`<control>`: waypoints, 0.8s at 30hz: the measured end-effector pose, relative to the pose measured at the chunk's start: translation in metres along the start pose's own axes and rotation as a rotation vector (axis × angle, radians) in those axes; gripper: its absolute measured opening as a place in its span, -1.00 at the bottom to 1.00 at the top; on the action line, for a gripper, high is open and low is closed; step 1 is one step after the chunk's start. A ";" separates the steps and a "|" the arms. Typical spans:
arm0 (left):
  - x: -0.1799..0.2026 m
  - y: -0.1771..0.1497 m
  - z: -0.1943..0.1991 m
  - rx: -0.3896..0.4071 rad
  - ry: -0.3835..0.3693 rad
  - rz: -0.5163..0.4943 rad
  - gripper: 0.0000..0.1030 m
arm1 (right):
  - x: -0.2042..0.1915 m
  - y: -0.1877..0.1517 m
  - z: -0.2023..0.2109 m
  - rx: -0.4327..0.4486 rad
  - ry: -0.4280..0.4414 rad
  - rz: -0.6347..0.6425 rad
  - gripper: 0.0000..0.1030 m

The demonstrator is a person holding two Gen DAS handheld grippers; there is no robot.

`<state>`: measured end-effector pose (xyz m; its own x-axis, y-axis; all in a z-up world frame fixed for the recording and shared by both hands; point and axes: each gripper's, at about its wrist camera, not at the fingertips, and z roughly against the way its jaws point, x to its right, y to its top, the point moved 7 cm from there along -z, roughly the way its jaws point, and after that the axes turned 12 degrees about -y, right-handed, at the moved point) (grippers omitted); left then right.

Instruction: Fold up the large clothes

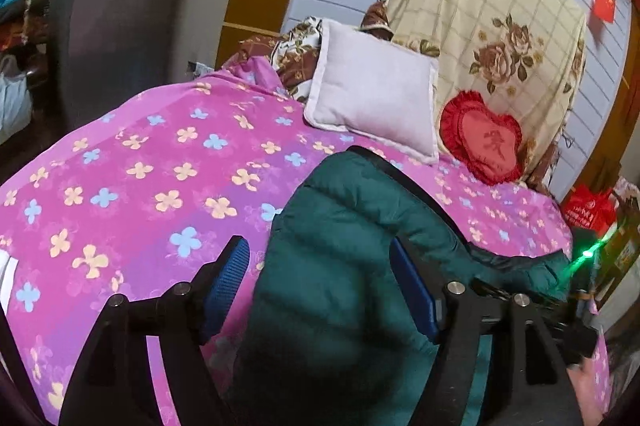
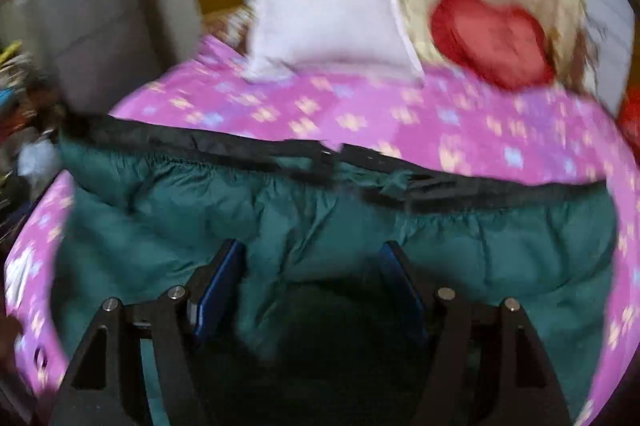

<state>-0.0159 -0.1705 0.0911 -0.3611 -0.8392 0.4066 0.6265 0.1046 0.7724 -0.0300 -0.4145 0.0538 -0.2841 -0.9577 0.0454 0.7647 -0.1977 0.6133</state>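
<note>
My left gripper point(image 1: 320, 290) is spread wide, its blue pads point(image 1: 226, 282) apart on either side of a raised fold of the dark green puffer jacket point(image 1: 340, 266); I cannot tell whether the pads touch the fabric. My right gripper point(image 2: 312, 290) is likewise released, fingers apart over the near part of the same jacket, which in this blurred view lies spread across the near half of the bed point(image 2: 400, 114), its black zipper edge point(image 2: 280, 150) running left to right along the far side. The bed wears a pink flowered sheet. At the far end rest a pale pillow point(image 1: 372, 94) and, to its right, a red heart-shaped cushion point(image 1: 484, 138) against a cream floral blanket point(image 1: 492, 22).
</note>
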 end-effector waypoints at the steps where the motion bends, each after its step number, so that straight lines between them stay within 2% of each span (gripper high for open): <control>1: 0.000 0.001 -0.004 -0.001 0.001 -0.001 0.05 | 0.003 -0.002 -0.016 -0.024 -0.004 -0.032 0.46; 4: 0.003 -0.001 -0.018 -0.026 0.019 -0.028 0.05 | 0.006 -0.006 -0.032 -0.027 -0.009 -0.053 0.47; 6: 0.003 -0.006 -0.033 -0.070 0.047 -0.040 0.06 | 0.006 -0.007 -0.030 -0.034 -0.006 -0.049 0.47; 8: -0.001 -0.013 -0.046 -0.111 0.072 -0.031 0.06 | 0.011 -0.003 -0.018 -0.038 0.018 -0.051 0.47; 10: -0.004 -0.019 -0.055 -0.141 0.097 -0.034 0.06 | 0.022 0.005 0.004 0.013 0.036 -0.055 0.47; 12: -0.008 -0.023 -0.064 -0.171 0.116 -0.030 0.06 | 0.040 0.012 0.020 0.063 -0.027 -0.041 0.49; 14: -0.013 -0.026 -0.069 -0.189 0.127 -0.013 0.06 | 0.062 0.017 0.022 0.069 -0.117 -0.020 0.50; 16: -0.016 -0.028 -0.074 -0.204 0.128 -0.006 0.06 | 0.086 0.018 0.017 0.052 -0.201 -0.021 0.50; 19: -0.018 -0.034 -0.082 -0.223 0.127 -0.013 0.13 | 0.121 0.009 -0.003 -0.004 -0.247 -0.068 0.50; 22: -0.019 -0.036 -0.087 -0.229 0.129 -0.024 0.18 | 0.139 -0.014 -0.033 -0.092 -0.191 -0.155 0.51; 24: -0.019 -0.036 -0.087 -0.232 0.133 -0.030 0.18 | 0.140 -0.017 -0.038 -0.070 -0.186 -0.169 0.52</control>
<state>0.0285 -0.2053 0.0128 -0.2973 -0.9045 0.3058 0.7639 -0.0332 0.6445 -0.0606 -0.5537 0.0201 -0.5079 -0.8562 0.0948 0.7333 -0.3720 0.5692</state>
